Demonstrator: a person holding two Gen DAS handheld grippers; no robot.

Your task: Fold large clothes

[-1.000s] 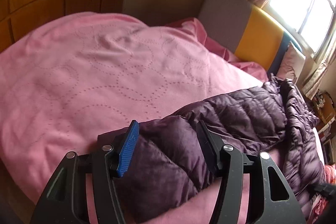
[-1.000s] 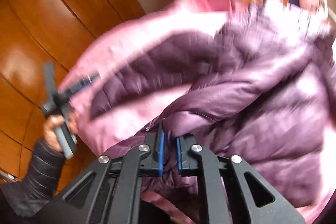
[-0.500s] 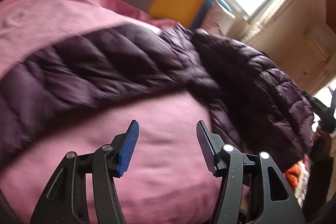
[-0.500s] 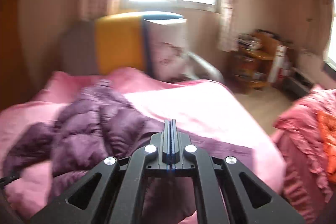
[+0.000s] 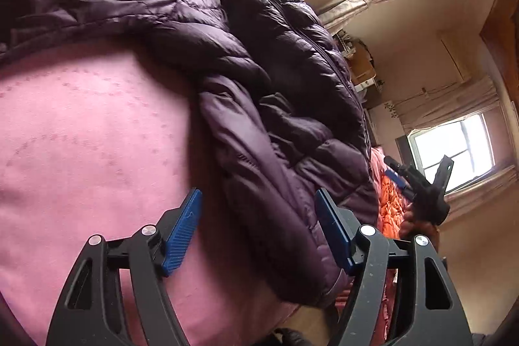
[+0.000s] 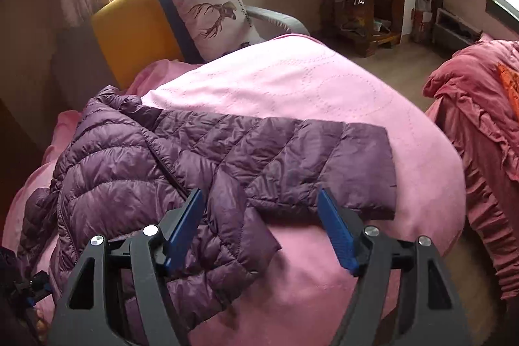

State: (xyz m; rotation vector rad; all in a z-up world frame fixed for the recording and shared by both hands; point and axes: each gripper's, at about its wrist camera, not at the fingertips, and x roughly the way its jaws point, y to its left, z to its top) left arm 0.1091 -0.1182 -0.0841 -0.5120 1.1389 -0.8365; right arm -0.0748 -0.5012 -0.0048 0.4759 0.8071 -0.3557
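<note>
Jacket: a purple quilted down garment, lying spread on the pink bedspread, which serves as the reference for all positions below. The body of the garment occupies the side of the bedspread away from the pillow; one sleeve extends flat across the middle of the bedspread toward its rounded edge.

Left gripper: the jaws are opening, and the pads press on nothing. It hovers over the near edge of the bedspread. A hem portion of the jacket lies beneath the gap between the fingers, but no cloth is pinched.

Right gripper: the jaws are opening, with nothing clamped. It hovers over the bedspread above the point where a front flap and the extended sleeve meet. The cloth lies below the fingers, apart from the pads.

Step in hand, as judged: the garment is laid out and both grippers are free, so a fold has yet to begin. The next move probably calls for lowering one gripper to a sleeve or hem edge, closing on a single layer, and carrying it across the body. Slippery, puffy fabric may escape a shallow grip.
</note>
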